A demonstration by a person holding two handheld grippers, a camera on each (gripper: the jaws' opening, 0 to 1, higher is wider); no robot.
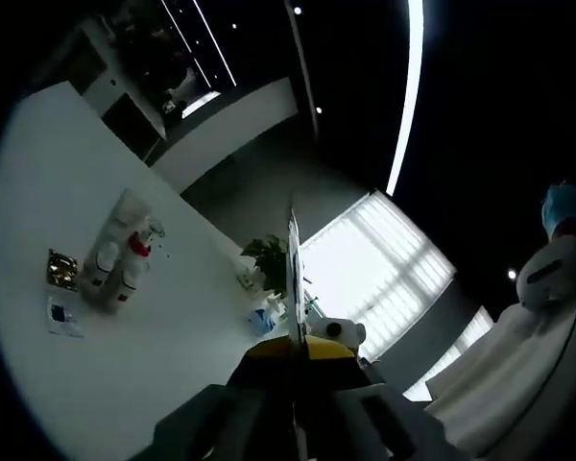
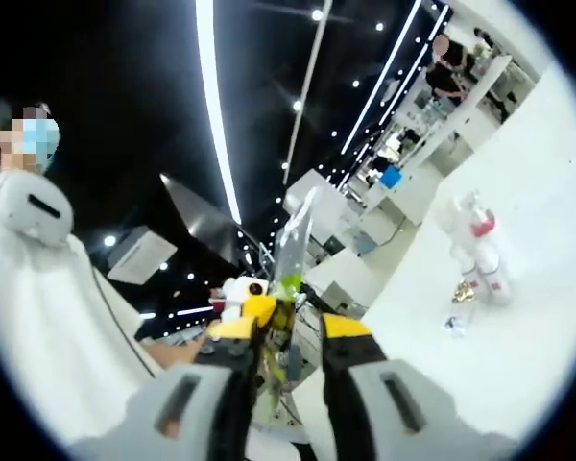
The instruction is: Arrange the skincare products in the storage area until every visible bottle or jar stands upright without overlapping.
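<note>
Nearest, the right gripper [image 2: 290, 336] has its yellow-tipped jaws apart around a thin clear plastic sheet [image 2: 296, 240] rising toward twelve o'clock, and the left gripper [image 1: 295, 351] pinches the same kind of sheet [image 1: 293, 259] edge-on, jaws together on it; both seem to lift it clear of the work. The cluster of white skincare bottles with red caps [image 1: 120, 254] stands on the white tabletop [image 1: 38, 192] at nine o'clock, well apart from both tools, beside a small gold-coloured jar [image 1: 61, 269]. Behind lie dark ceiling light strips and a bright window with blinds [image 1: 384, 254].
</note>
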